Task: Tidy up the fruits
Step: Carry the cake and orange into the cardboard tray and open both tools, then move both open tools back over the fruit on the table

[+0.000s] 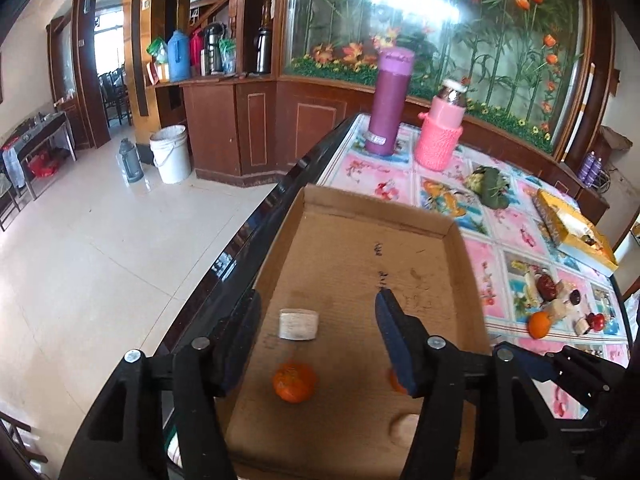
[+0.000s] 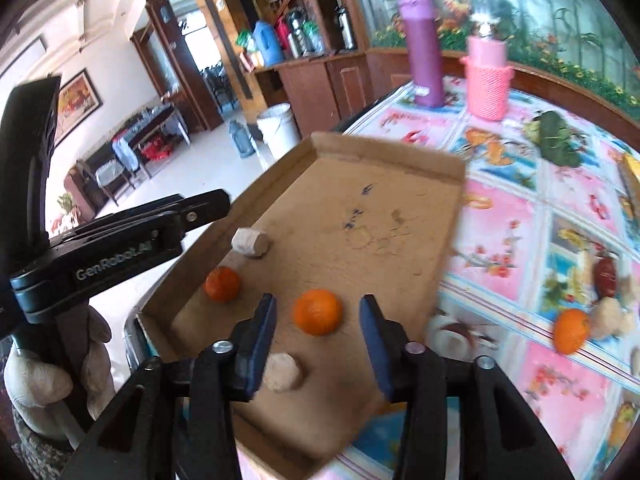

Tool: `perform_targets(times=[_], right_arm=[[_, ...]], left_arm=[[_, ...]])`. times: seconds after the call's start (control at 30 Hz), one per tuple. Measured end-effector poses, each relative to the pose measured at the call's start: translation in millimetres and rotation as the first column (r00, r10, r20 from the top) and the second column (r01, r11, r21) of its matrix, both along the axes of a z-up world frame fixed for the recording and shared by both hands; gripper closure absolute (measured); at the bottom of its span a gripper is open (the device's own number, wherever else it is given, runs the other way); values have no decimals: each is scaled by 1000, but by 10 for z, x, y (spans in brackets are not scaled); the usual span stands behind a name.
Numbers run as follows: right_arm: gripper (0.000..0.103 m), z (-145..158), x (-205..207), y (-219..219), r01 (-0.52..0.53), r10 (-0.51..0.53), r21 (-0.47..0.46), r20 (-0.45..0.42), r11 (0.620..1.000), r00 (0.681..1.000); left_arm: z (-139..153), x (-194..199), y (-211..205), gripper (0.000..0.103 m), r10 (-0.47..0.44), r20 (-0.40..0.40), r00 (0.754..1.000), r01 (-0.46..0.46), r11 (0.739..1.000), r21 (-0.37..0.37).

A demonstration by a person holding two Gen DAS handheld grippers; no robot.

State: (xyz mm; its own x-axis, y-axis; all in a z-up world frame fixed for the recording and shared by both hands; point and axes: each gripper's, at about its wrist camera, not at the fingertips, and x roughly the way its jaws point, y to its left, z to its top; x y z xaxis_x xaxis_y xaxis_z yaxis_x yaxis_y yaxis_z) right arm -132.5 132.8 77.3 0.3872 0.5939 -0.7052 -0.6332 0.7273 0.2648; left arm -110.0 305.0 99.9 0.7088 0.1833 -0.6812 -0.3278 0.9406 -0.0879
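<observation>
A shallow cardboard tray (image 1: 360, 256) (image 2: 400, 200) lies at the table's left edge. In the left wrist view it holds an orange tangerine (image 1: 294, 382), a pale block (image 1: 299, 324) and a second tangerine (image 1: 394, 382) half hidden behind a finger. In the right wrist view the tray holds two tangerines (image 2: 318, 312) (image 2: 222, 284) and two pale lumps (image 2: 250, 242) (image 2: 284, 372). My left gripper (image 1: 316, 320) (image 2: 208, 204) is open and empty over the tray. My right gripper (image 2: 318, 320) is open around the nearer tangerine, apparently above it. Another tangerine (image 1: 538, 324) (image 2: 572, 336) lies on the tablecloth beside red fruits (image 1: 546, 286) (image 2: 606, 272).
A purple flask (image 1: 388, 104) (image 2: 424, 52) and a pink knitted bottle (image 1: 440, 132) (image 2: 488, 80) stand at the table's far end. A green leafy bundle (image 1: 490, 186) (image 2: 556, 140) and a yellow box (image 1: 572, 228) lie to the right. The floor drops off left of the table.
</observation>
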Motion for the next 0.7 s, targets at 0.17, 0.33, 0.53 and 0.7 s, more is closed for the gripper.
perform_targets(times=[0.17,0.33,0.53,0.7], right_arm=[[47,93,-34,-621,86,-87,32,19,996,996],[47,63,17,-1555,252,-252,22,16,968,968],[47,-87,170,-2690,470,-470,-18,-9,883,883],[48,-186,326,-3395,598,-599,-33,-30,801,800]], left_arm=[[160,-32,-393,35,-95,34,995,95,995,-13],[64,126,-949,35,-225,1,974,225,974,-38],[-231,464,-1695,35,-383,-68,921,380,923,-57],[-541,803,-2073,35,-437,-120,892,432,900,-61]])
